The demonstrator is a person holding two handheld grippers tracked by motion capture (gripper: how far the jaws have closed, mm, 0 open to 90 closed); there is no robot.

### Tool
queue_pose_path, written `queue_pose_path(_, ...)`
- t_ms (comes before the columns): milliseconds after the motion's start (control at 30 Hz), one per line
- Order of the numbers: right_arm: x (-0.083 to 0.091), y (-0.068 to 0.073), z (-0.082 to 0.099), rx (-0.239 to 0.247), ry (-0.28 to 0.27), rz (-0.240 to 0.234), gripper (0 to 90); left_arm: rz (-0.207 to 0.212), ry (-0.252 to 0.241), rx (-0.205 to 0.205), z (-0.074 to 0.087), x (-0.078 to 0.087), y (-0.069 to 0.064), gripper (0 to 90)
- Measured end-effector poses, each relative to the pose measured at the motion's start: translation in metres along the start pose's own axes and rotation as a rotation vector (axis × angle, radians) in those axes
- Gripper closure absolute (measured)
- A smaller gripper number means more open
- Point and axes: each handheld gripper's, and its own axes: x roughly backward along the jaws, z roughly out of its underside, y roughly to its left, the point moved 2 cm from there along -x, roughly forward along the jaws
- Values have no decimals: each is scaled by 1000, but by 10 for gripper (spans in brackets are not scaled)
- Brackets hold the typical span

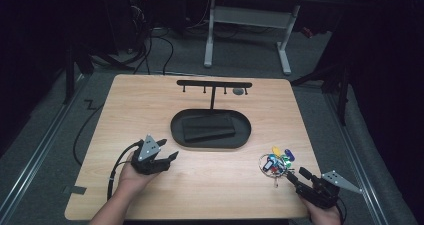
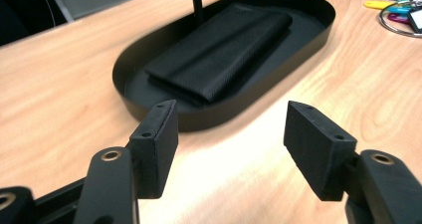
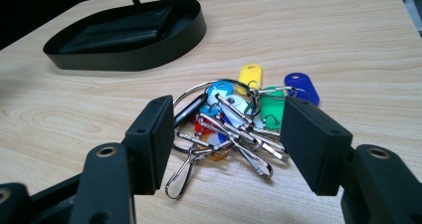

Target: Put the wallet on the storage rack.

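Grippers spread wide, key bunch between the right jaws

Jaws of the right gripper (image 3: 226,144) stand wide apart, released, with nothing pinched; in the right gripper view the pads sit on either side of the key bunch (image 3: 234,122) without pressing on it. The bunch lies flat on the wooden table (image 1: 210,180): a large steel ring, several clips and coloured tags, among them a yellow tag (image 3: 250,76), a blue tag (image 3: 301,86) and a green tag (image 3: 271,110). In the high view the right gripper (image 1: 296,175) comes in from the bottom right corner, held in a hand, its tips just beside the key bunch (image 1: 276,161) near the table's right front.

The left gripper (image 2: 229,139) is also released, jaws far apart with only bare table between them. In the high view the left gripper (image 1: 167,157) rests in the person's left hand (image 1: 131,177) toward the front left, well apart from the keys.

Ahead of the left jaws lies a black oval tray (image 2: 303,50) holding a folded black wallet (image 2: 219,47). The tray (image 1: 176,127) sits at the table's middle, and from its back rises a thin post bearing a black hook bar (image 1: 214,84) with small pegs hanging under it.
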Motion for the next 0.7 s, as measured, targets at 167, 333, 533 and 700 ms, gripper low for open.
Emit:
queue_pose_path(167,0,0,-1,3,-2,-2,396,-10,34,39,14,13,-2,367)
queue_pose_path(333,0,2,-1,11,-1,-10,397,-7,73,62,32,27,-7,347)
queue_pose_path(533,-2,5,-1,26,5,-16,397,-27,75,88,52,45,-14,338)
queue_pose_path(700,-3,7,0,45,7,-15,394,-31,68,97,60,54,-15,330)
